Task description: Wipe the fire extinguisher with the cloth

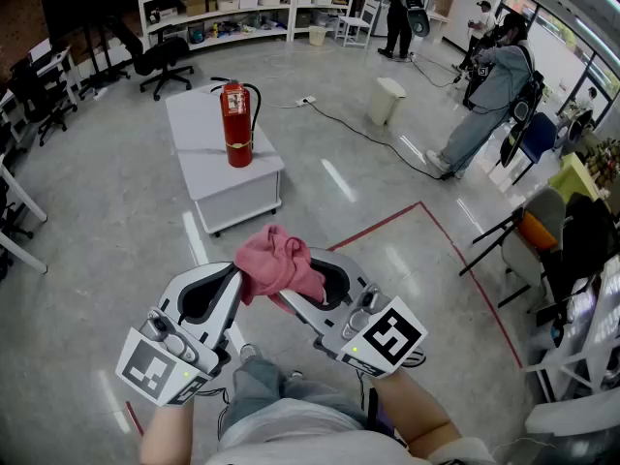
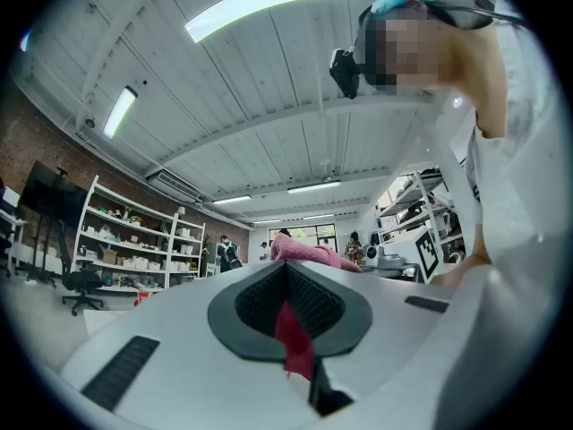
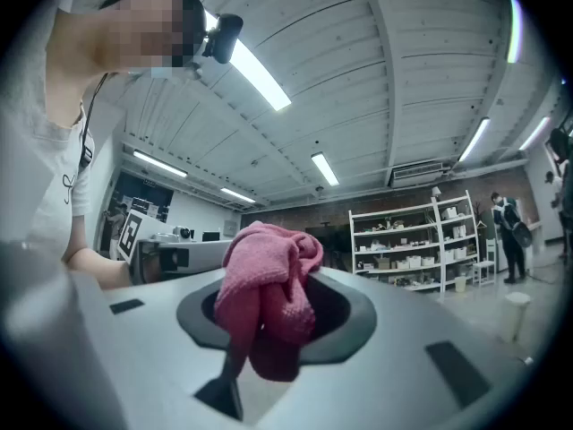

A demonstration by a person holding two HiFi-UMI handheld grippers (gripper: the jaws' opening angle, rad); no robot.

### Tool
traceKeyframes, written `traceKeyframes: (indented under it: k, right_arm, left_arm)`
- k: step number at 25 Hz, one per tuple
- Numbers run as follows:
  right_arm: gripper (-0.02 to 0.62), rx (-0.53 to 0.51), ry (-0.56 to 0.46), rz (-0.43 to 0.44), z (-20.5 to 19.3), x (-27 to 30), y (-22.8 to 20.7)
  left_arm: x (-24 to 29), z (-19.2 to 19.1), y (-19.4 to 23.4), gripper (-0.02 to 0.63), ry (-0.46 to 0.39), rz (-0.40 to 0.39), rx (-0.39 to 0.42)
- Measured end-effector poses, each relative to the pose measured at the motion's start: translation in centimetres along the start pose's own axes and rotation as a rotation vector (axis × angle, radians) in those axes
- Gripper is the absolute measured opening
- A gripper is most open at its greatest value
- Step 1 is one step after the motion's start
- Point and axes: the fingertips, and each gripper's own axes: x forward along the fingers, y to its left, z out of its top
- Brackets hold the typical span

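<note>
- Close to the body, in the head view, the left gripper (image 1: 232,281) and the right gripper (image 1: 312,289) are held side by side, tips pointing forward, with a pink cloth (image 1: 279,263) bunched between them.
- Left gripper view: jaws closed on a thin fold of the cloth; only a narrow strip shows between the pads.
- Right gripper view: jaws clamped on the bulk of the cloth, a thick wad standing up past the tips.
- Beyond the grippers lies bare grey floor (image 1: 116,221), with a red tape line (image 1: 387,223) to the right.
- Farther ahead, well apart from both grippers, the red fire extinguisher (image 1: 235,122) stands upright on a low white tabletop (image 1: 203,158), near its front right edge, black hose looped at the top.
- Far back: shelving, office chairs and standing people.
- Judgement: the cloth is in hand and wiping has not begun; the step is the approach.
- To do it well: lead with the right gripper's wad so cloth, not jaw, meets the cylinder.
- Wipe along the body with light pressure. The extinguisher stands free near the edge and could tip or slide, so the left gripper may need to steady it.
</note>
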Motion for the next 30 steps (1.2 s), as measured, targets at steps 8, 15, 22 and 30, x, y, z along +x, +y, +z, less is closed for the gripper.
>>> traceKeyframes:
  k: [8,15,22,30]
  right_arm:
    - [0.143,0.0,0.0,-0.009,-0.1,1.2,-0.6]
    - [0.143,0.007,0.011,-0.013,-1.2,1.8,-1.3]
    - [0.144,-0.036,0.008,-0.021,-1.1,5.4,-2.7]
    - [0.143,-0.037,0.034,-0.044,-1.5,15.8,-6.8]
  left_arm:
    - [0.5,-0.1,1.3,0.009,0.003,-0.013,-0.005]
    - [1.1,-1.2,2.2,0.009,0.009,-0.021,-0.019]
    - [1.7,-1.2,6.1,0.009,0.019,-0.015,-0.011]
    - [2.2,-0.7,17.2,0.009,0.015,-0.026,0.007]
